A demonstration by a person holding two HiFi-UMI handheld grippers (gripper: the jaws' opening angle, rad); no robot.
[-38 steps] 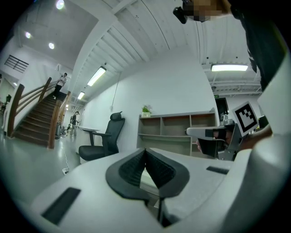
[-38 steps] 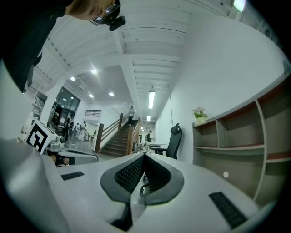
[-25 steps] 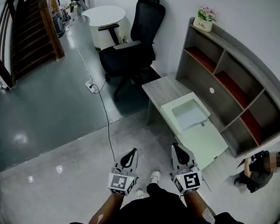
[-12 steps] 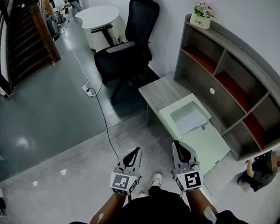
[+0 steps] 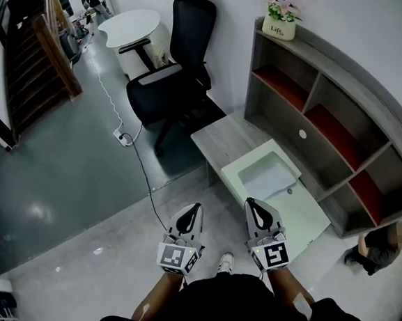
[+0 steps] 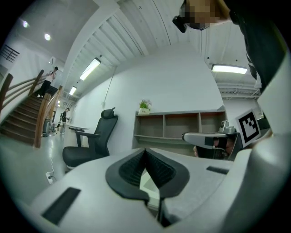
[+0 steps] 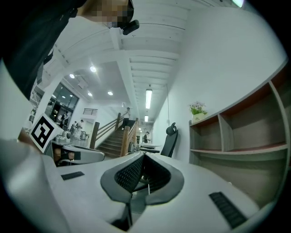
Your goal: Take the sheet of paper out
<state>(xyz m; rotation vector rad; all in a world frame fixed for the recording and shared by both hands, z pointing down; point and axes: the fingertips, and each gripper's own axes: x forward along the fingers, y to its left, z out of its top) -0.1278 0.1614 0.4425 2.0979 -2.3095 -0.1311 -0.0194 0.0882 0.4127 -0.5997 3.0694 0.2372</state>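
Standing back from the desk [image 5: 221, 136], the person holds the left gripper [image 5: 189, 219] and right gripper [image 5: 259, 214] out front, both pressed together and empty, because the sheet of paper [image 5: 265, 176] lies well apart in the pale green tray [image 5: 305, 211].

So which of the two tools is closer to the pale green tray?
The right tool: in the head view its tip lies next to the pale green tray's edge. The left tool is further away, over the floor.

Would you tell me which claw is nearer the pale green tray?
Right. The right claw sits just short of the tray; the left claw is farther left.
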